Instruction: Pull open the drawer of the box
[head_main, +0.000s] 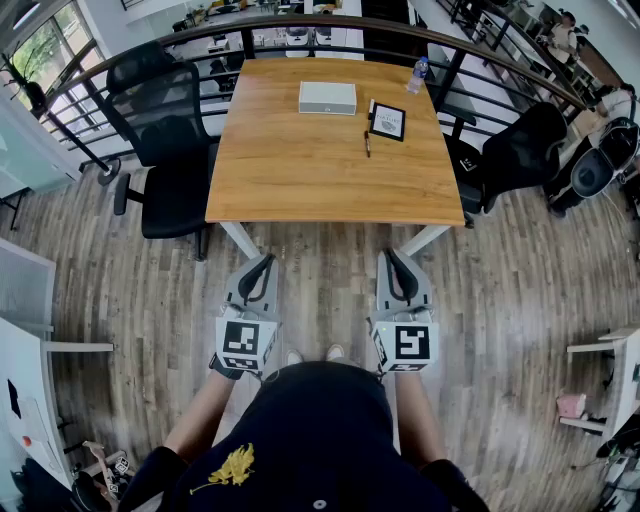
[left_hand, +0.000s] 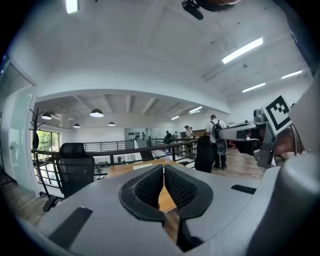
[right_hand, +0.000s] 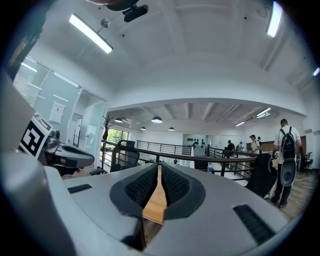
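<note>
- Task not started, in our judgement: we stand well back from the table (head_main: 330, 190), with both grippers short of its near edge.
- Box (head_main: 327, 97) sits near the table's far edge, untouched. Nothing sticks out of it, and we can't make out the drawer from here.
- Left gripper (head_main: 262, 264): jaws together, nothing between them.
- Right gripper (head_main: 397, 260): jaws together, empty.
- Left to do: step in, reach the box, grip the drawer front, pull it out.

top (head_main: 320, 420): dark navy, yellow print | left gripper (head_main: 264, 262), right gripper (head_main: 393, 256): grey
</note>
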